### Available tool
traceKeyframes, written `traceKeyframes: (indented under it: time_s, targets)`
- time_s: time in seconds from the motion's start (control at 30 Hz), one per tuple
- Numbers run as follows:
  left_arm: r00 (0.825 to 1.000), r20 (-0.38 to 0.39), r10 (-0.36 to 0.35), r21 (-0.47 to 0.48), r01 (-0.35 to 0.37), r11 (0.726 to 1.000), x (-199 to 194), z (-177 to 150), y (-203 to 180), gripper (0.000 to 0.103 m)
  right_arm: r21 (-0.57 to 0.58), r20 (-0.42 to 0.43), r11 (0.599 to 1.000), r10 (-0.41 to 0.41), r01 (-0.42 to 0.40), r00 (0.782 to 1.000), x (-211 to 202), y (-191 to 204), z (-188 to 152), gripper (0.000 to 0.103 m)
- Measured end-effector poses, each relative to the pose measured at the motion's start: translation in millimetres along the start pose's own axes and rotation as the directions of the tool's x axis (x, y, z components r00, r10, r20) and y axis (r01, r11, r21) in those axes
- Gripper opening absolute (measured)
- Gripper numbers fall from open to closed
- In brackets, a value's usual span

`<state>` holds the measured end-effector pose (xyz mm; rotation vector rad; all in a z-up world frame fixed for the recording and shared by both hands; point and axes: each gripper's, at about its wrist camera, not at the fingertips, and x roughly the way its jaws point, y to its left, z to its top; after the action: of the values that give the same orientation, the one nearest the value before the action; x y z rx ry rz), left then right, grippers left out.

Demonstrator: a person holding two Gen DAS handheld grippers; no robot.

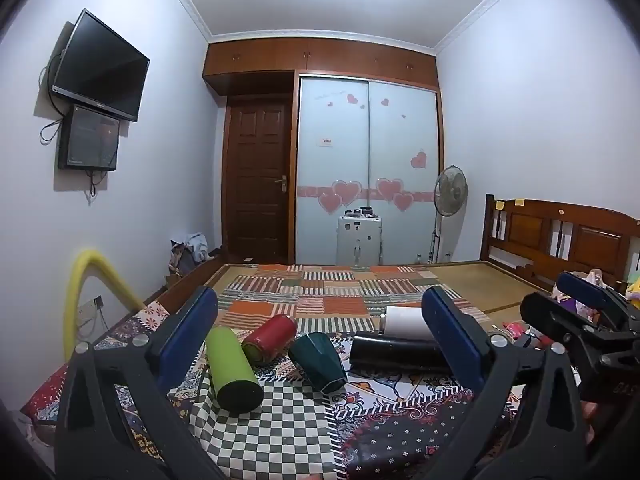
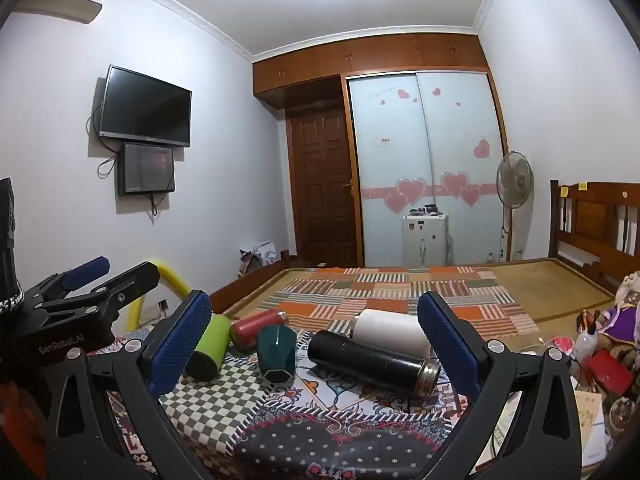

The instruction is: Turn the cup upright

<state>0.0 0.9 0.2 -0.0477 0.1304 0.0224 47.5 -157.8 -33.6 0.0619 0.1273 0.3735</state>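
My left hand-held gripper [image 1: 320, 344] and right hand-held gripper [image 2: 314, 344]: both spread wide, grasping nothing. Dark green cup [image 2: 277, 354] lies on side on bed [image 2: 540, 280], between red bottle [image 2: 253, 328] and black flask [image 2: 368, 360].

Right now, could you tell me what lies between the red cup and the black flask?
The dark green cup lies on its side between the red cup and black flask, in both views.

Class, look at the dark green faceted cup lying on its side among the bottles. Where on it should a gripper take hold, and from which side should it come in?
Grip the green cup across its faceted wall near the middle, coming from above with one finger on each side. It lies on its side with its flat base towards the cameras, the red bottle and black flask close on either side. The right hand-held gripper, open, looks best lined up.
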Motion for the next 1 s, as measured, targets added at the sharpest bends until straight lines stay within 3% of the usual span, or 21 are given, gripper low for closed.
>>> traceKeyframes:
  time_s: [1.0]
  targets:
    - [1.000, 0.011, -0.013, -0.001, 0.013, 1.000, 2.4, -5.2, -2.9, 0.103, -0.001, -0.001, 1.000, -0.002, 0.002, 1.000, -0.7, -1.2, -1.0, 0.103]
